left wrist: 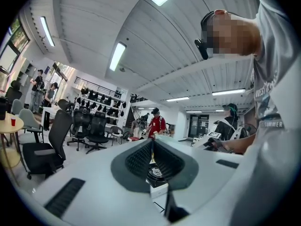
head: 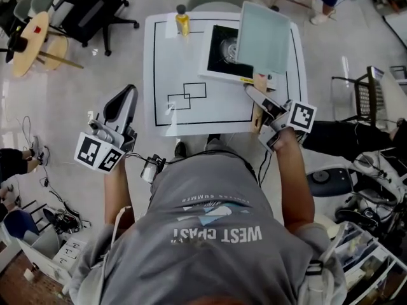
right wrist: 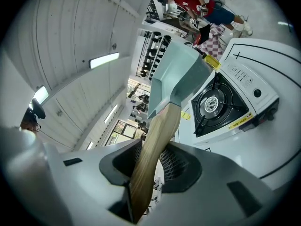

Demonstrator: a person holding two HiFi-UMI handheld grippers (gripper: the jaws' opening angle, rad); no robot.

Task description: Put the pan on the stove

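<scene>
one step mid-way: the right gripper (head: 257, 99) is clamped on the wooden handle (right wrist: 155, 154), with the pan (head: 264, 37) hanging tilted over the stove (head: 219, 59). next up i'd say level it and lower it onto the burner (right wrist: 212, 105). left gripper (head: 124, 103) is closed on nothing, off to the side.
</scene>
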